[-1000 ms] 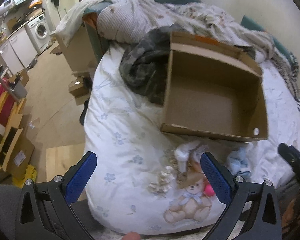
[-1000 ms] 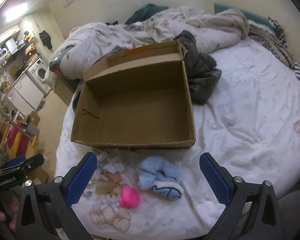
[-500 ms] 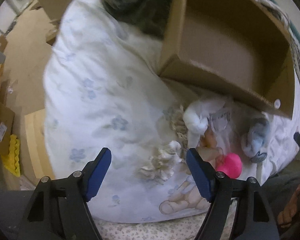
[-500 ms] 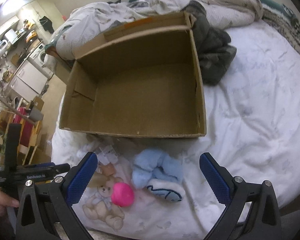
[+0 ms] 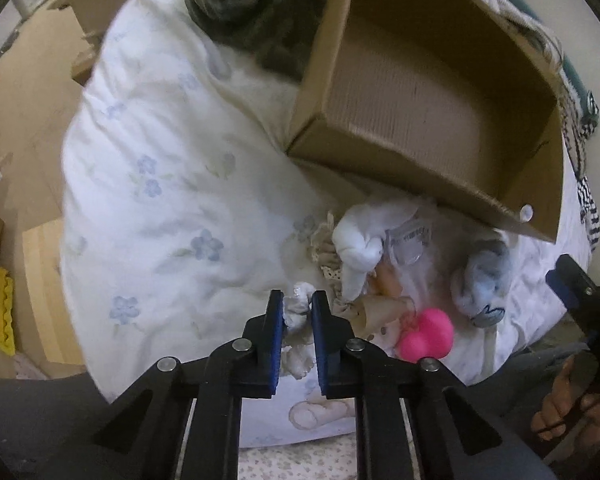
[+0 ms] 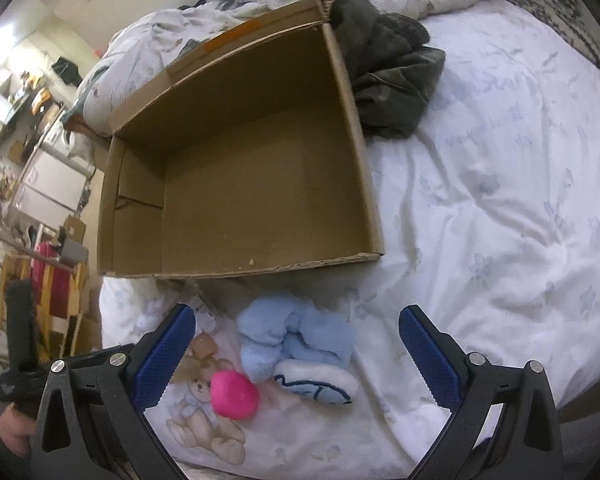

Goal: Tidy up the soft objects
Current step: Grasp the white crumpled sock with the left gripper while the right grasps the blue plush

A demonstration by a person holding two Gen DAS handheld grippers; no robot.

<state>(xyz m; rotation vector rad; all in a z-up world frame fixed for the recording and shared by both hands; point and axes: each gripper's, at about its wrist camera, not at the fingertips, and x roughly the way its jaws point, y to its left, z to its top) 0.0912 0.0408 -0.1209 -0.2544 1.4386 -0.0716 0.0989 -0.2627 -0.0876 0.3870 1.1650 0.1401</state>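
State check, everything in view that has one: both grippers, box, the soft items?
left gripper: jaws have just been closing, now shut on the cream frilly item
right gripper: open, nothing between the pads
cardboard box: open-topped, empty, on the bed
blue plush: lying loose on the duvet, ungripped
pink ball: loose on the duvet beside the blue plush
white knotted cloth: loose by the box's near wall

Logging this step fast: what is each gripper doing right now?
Left gripper: jaws have just closed, shut on the white ruffled cloth piece.
Right gripper: open, holding nothing, above the light blue plush.
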